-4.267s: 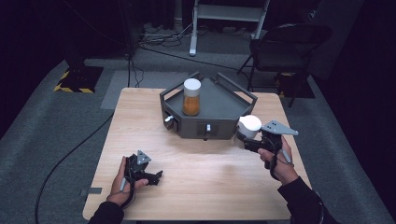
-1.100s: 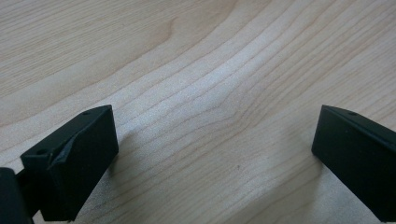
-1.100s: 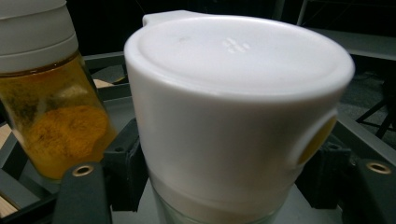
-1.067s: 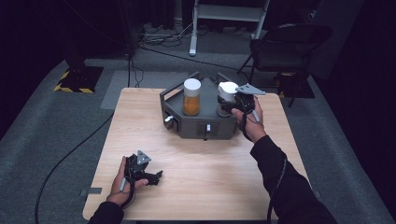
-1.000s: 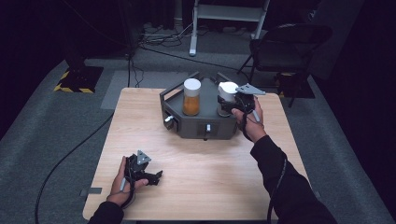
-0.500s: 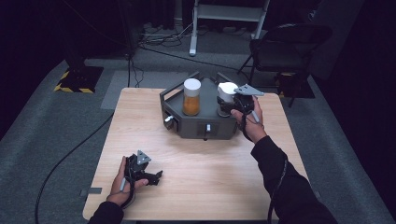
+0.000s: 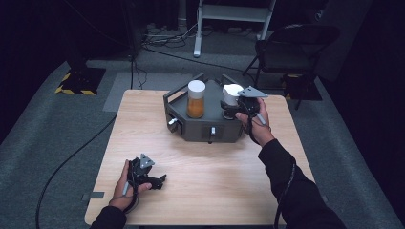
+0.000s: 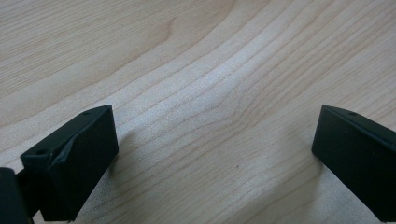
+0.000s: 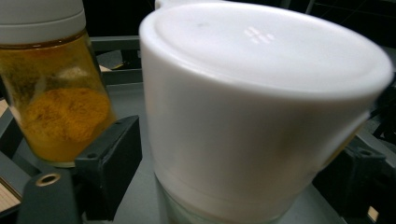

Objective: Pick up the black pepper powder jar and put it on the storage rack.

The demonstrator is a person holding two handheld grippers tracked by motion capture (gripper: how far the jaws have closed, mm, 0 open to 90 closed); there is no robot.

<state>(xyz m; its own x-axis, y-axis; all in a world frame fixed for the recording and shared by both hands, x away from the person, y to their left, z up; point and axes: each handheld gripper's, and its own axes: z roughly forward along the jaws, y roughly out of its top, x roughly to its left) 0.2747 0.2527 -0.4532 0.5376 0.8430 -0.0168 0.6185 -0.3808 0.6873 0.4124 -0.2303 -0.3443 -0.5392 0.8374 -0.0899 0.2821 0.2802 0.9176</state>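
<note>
A dim lab or recording studio, not a home. A lone wooden counter (image 7: 205,191) stands on grey carpet (image 7: 57,124) amid black surroundings. Cables (image 7: 162,40) run across the floor, yellow-and-black hazard tape (image 7: 64,83) marks a stand's base, and a folding chair (image 7: 286,50) and white metal frame (image 7: 234,12) wait behind.

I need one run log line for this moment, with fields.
right hand-held gripper: jaws just opened around white-lidded jar, set in grey tray | spice jar: beside it | left hand-held gripper: open over table
</note>
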